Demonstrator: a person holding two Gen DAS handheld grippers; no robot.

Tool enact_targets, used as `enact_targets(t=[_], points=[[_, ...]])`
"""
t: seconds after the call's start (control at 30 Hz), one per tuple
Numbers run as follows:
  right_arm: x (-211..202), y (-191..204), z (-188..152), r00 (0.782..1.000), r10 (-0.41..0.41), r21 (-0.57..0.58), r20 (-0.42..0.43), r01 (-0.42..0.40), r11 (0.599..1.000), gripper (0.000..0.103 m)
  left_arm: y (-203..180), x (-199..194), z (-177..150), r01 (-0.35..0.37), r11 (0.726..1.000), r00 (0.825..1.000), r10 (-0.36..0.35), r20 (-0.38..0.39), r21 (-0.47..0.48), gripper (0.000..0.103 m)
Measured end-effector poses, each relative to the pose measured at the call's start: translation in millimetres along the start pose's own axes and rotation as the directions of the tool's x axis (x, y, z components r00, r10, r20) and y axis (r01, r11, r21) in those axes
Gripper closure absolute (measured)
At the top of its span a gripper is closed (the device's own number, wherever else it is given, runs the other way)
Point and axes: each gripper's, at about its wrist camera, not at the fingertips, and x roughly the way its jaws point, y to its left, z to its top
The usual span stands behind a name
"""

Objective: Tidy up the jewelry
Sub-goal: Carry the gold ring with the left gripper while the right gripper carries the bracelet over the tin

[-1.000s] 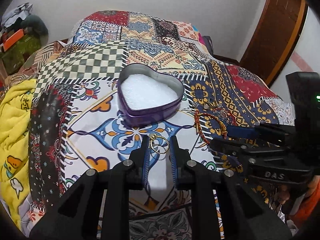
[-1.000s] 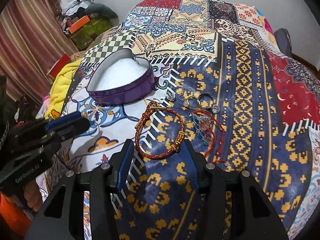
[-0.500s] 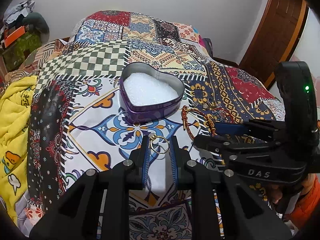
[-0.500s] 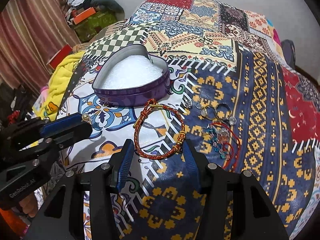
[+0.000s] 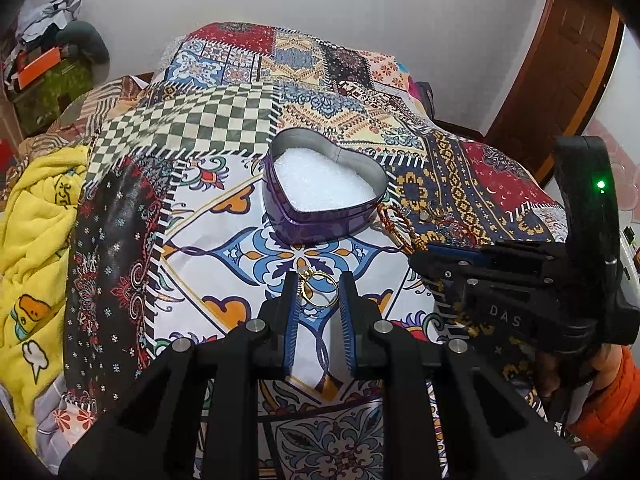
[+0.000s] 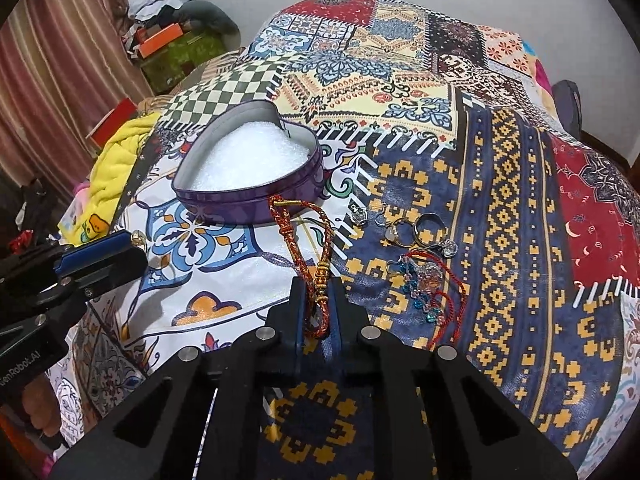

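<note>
A purple heart-shaped tin [image 5: 320,204] [image 6: 248,176] with white foam inside sits open on the patchwork bedspread. My left gripper [image 5: 318,284] is shut on a thin gold ring [image 5: 320,288], held above the white patch in front of the tin. My right gripper [image 6: 318,304] is shut on a red and gold braided bracelet [image 6: 304,236], squeezed into a narrow loop that reaches toward the tin. Several silver rings [image 6: 416,228] and a red cord bracelet with blue beads [image 6: 424,288] lie to the right of it.
A yellow blanket [image 5: 36,240] is bunched at the bed's left edge. Boxes and clutter [image 6: 168,44] stand by the wall at the back left. A brown wooden door [image 5: 560,60] is at the right. A person's orange sleeve [image 5: 608,400] shows behind the right gripper.
My right gripper has closed onto the braided bracelet, pinching its round loop into a long narrow one. My left gripper still holds the gold ring in the same spot.
</note>
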Motion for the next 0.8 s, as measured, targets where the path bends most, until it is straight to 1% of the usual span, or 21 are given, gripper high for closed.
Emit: enact_targets(t=[0.13,0.23,0.53,0.8], points=[[-13,4,5,0.999,0.001,-0.003,0.034,-0.001,1.0,0.094,-4,-8,3,0.001,1.0,1.0,-0.001,0.018,0.01,0.085],[-28,8,12,0.997,-0.002,-0.014,0.076,0.003,1.0,0.094,-8,-15,7,0.003,1.0,0.999,-0.004,0.035,0.015,0.085],[-62,16,33,0.982,0.009,-0.037,0.19,-0.002,0.999,0.093,-14,-35,25,0.003,1.0,0.995,-0.005,0.101,0.021,0.085],[-69,17,53,0.969,0.03,-0.047,0.247,-0.019,0.999,0.093,-12,-43,52,-0.013,0.999,0.986,0.007,0.168,0.034,0.085]])
